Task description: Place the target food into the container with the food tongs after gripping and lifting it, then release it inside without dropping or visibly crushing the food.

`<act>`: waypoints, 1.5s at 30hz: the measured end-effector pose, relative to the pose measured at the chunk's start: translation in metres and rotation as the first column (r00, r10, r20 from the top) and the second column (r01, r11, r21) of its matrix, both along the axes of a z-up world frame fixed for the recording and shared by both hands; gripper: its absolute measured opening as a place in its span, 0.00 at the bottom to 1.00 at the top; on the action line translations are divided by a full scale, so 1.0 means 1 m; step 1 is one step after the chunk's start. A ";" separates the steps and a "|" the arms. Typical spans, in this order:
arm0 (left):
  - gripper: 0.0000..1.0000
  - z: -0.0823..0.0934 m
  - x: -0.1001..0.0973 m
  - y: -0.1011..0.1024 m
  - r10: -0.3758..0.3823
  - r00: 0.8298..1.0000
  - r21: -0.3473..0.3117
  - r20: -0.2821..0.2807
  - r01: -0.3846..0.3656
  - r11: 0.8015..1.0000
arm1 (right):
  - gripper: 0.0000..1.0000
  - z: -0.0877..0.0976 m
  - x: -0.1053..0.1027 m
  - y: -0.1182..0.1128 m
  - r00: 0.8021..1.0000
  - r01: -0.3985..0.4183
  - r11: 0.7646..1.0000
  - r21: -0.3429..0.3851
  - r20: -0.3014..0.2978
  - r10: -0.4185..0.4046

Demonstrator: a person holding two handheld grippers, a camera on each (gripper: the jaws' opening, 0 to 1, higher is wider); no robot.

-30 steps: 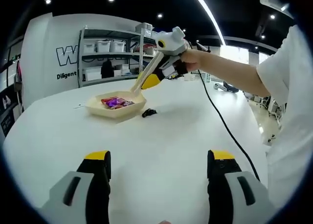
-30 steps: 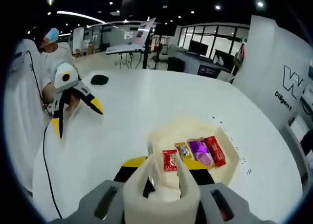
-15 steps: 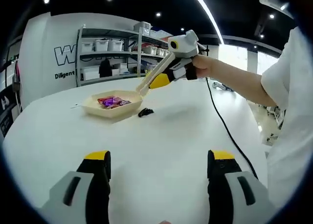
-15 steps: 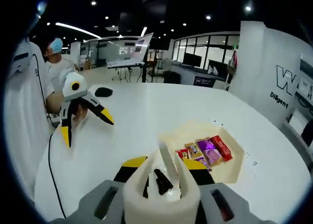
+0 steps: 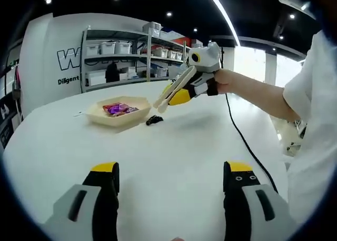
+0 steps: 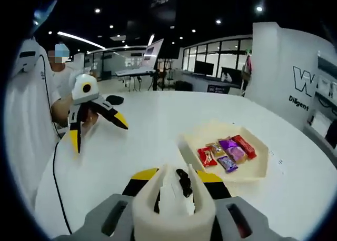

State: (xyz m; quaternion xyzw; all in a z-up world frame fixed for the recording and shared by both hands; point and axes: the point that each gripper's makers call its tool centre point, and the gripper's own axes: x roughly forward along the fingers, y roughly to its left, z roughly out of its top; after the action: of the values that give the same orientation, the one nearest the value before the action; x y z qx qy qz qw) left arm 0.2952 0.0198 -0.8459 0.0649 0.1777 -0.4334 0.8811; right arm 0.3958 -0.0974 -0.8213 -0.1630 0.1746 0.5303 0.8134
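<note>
Where white table (image 5: pixel 174 162) spreads in left gripper view: left gripper (image 5: pixel 171 196) wide, empty; dark food (image 5: pixel 154 120) far ahead beside tray (image 5: pixel 100 114), under tongs (image 5: pixel 174 91). Right gripper view: right gripper (image 6: pixel 174 186) gripping tongs (image 6: pixel 174 191), tips parted, food (image 6: pixel 184 180) just beyond, lengthwise; tray (image 6: pixel 258 170) right of tips.

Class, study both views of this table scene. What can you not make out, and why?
- Right gripper view: the food tongs cover part of the dark item; what it is stays unclear.
- Left gripper view: the wrapped snacks in the container are too small to count.
- Left gripper view: the shelf bins are closed.
</note>
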 end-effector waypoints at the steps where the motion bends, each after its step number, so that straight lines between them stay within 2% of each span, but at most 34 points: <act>1: 0.79 0.000 0.000 0.000 -0.001 1.000 0.001 0.000 0.001 1.000 | 0.18 -0.002 0.000 0.000 1.000 0.002 1.000 0.001 -0.003 -0.002; 12: 0.79 -0.001 0.000 -0.001 0.000 1.000 0.007 -0.003 0.000 1.000 | 0.18 -0.011 0.009 -0.005 1.000 0.022 1.000 0.009 -0.005 -0.022; 32: 0.79 -0.003 0.002 -0.001 0.003 1.000 0.011 -0.010 -0.003 1.000 | 0.18 -0.023 0.021 -0.009 1.000 -0.007 0.999 -0.047 0.011 0.008; 45: 0.79 -0.005 0.003 0.002 0.007 1.000 0.007 -0.014 -0.006 1.000 | 0.18 -0.029 0.022 -0.007 1.000 -0.023 0.998 -0.059 -0.021 0.022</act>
State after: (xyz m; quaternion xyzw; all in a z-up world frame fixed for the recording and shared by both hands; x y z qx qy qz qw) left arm 0.2985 0.0213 -0.8509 0.0646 0.1855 -0.4303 0.8810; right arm 0.4179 -0.1047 -0.8507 -0.1837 0.1967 0.5357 0.8003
